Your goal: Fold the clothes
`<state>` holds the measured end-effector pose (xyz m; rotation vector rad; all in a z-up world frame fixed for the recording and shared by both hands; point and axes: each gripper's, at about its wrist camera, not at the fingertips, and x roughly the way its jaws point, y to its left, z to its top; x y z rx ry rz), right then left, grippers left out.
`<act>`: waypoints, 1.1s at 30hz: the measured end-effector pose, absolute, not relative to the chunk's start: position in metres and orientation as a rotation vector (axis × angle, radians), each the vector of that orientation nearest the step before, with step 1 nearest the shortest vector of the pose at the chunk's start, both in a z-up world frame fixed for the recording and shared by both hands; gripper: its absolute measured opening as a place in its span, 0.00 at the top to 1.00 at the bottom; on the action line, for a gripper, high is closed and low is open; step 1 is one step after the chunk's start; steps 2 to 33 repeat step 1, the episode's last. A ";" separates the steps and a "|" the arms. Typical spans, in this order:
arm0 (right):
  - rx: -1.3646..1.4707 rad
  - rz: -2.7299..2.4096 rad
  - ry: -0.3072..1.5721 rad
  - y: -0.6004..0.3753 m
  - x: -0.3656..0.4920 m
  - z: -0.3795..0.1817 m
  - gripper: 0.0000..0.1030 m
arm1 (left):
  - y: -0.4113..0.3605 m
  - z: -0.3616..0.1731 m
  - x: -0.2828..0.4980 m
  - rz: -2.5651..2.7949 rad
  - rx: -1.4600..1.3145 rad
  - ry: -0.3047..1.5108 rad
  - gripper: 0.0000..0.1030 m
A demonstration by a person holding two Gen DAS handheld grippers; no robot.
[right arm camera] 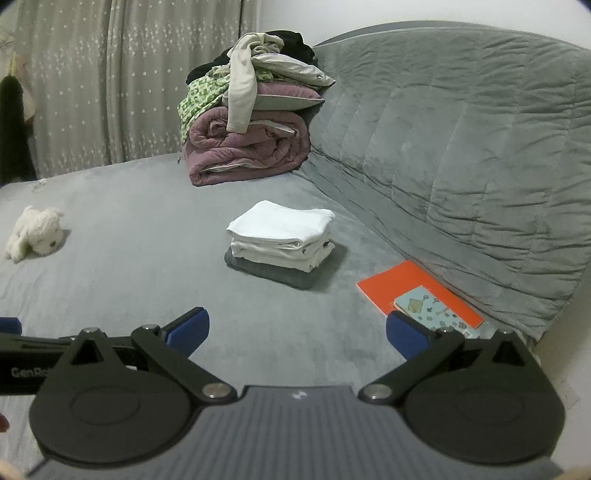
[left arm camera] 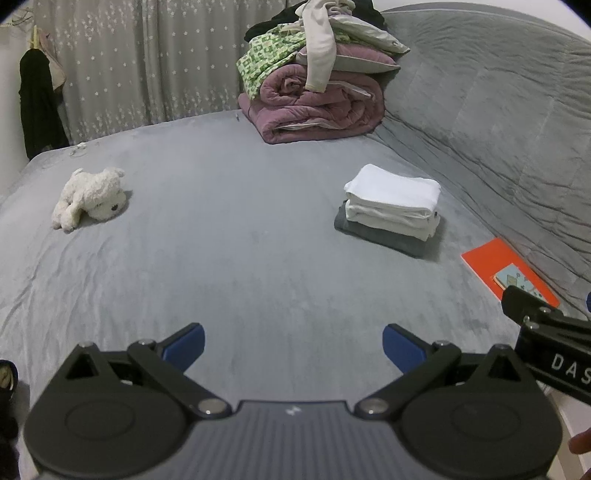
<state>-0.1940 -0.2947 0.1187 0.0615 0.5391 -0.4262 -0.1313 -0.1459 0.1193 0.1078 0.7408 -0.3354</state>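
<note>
A neat stack of folded clothes (left arm camera: 391, 210) (right arm camera: 282, 243), white pieces on a dark grey one, lies on the grey bed (left arm camera: 229, 258) (right arm camera: 129, 240). At the back, a heap of unfolded clothes (left arm camera: 317, 33) (right arm camera: 255, 62) rests on a rolled mauve quilt (left arm camera: 314, 107) (right arm camera: 247, 151). My left gripper (left arm camera: 293, 347) hovers low over bare bedding, open and empty, well short of the stack. My right gripper (right arm camera: 297, 332) is also open and empty, near the bed's front. The right gripper's body (left arm camera: 554, 347) shows at the left wrist view's right edge.
A white plush dog (left arm camera: 88, 197) (right arm camera: 35, 234) lies on the left of the bed. An orange folder (left arm camera: 509, 271) (right arm camera: 417, 291) with a small patterned notebook (right arm camera: 432, 308) sits by the quilted grey headboard (left arm camera: 498, 122) (right arm camera: 461, 147). Curtains (left arm camera: 147, 62) hang behind.
</note>
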 end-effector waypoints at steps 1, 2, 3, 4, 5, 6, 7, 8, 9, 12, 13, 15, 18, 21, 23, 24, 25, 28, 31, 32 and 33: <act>0.061 -0.427 0.539 -0.294 -0.195 0.118 0.00 | -0.145 0.119 -0.132 -0.335 0.106 0.740 0.00; 0.061 -0.427 0.539 -0.294 -0.195 0.118 0.00 | -0.145 0.119 -0.132 -0.335 0.106 0.740 0.00; 0.061 -0.427 0.539 -0.294 -0.195 0.118 0.00 | -0.145 0.119 -0.132 -0.335 0.106 0.740 0.00; 0.061 -0.427 0.539 -0.294 -0.195 0.118 0.00 | -0.145 0.119 -0.132 -0.335 0.106 0.740 0.00; 0.061 -0.427 0.539 -0.294 -0.195 0.118 0.00 | -0.145 0.119 -0.132 -0.335 0.106 0.740 0.00; 0.061 -0.427 0.539 -0.294 -0.195 0.118 0.00 | -0.145 0.119 -0.132 -0.335 0.106 0.740 0.00; 0.061 -0.427 0.539 -0.294 -0.195 0.118 0.00 | -0.145 0.119 -0.132 -0.335 0.106 0.740 0.00; 0.061 -0.427 0.539 -0.294 -0.195 0.118 0.00 | -0.145 0.119 -0.132 -0.335 0.106 0.740 0.00; 0.061 -0.427 0.539 -0.294 -0.195 0.118 0.00 | -0.145 0.119 -0.132 -0.335 0.106 0.740 0.00; 0.061 -0.427 0.539 -0.294 -0.195 0.118 0.00 | -0.145 0.119 -0.132 -0.335 0.106 0.740 0.00; 0.061 -0.427 0.539 -0.294 -0.195 0.118 0.00 | -0.145 0.119 -0.132 -0.335 0.106 0.740 0.00; 0.061 -0.427 0.539 -0.294 -0.195 0.118 0.00 | -0.145 0.119 -0.132 -0.335 0.106 0.740 0.00; 0.061 -0.427 0.539 -0.294 -0.195 0.118 0.00 | -0.145 0.119 -0.132 -0.335 0.106 0.740 0.00; 0.061 -0.427 0.539 -0.294 -0.195 0.118 0.00 | -0.145 0.119 -0.132 -0.335 0.106 0.740 0.00; 0.061 -0.427 0.539 -0.294 -0.195 0.118 0.00 | -0.145 0.119 -0.132 -0.335 0.106 0.740 0.00; 0.061 -0.427 0.539 -0.294 -0.195 0.118 0.00 | -0.145 0.119 -0.132 -0.335 0.106 0.740 0.00; 0.061 -0.427 0.539 -0.294 -0.195 0.118 0.00 | -0.145 0.119 -0.132 -0.335 0.106 0.740 0.00; 0.061 -0.427 0.539 -0.294 -0.195 0.118 0.00 | -0.145 0.119 -0.132 -0.335 0.106 0.740 0.00; 0.061 -0.427 0.539 -0.294 -0.195 0.118 0.00 | -0.145 0.119 -0.132 -0.335 0.106 0.740 0.00; 0.061 -0.427 0.539 -0.294 -0.195 0.118 0.00 | -0.145 0.119 -0.132 -0.335 0.106 0.740 0.00; 0.061 -0.427 0.539 -0.294 -0.195 0.118 0.00 | -0.145 0.119 -0.132 -0.335 0.106 0.740 0.00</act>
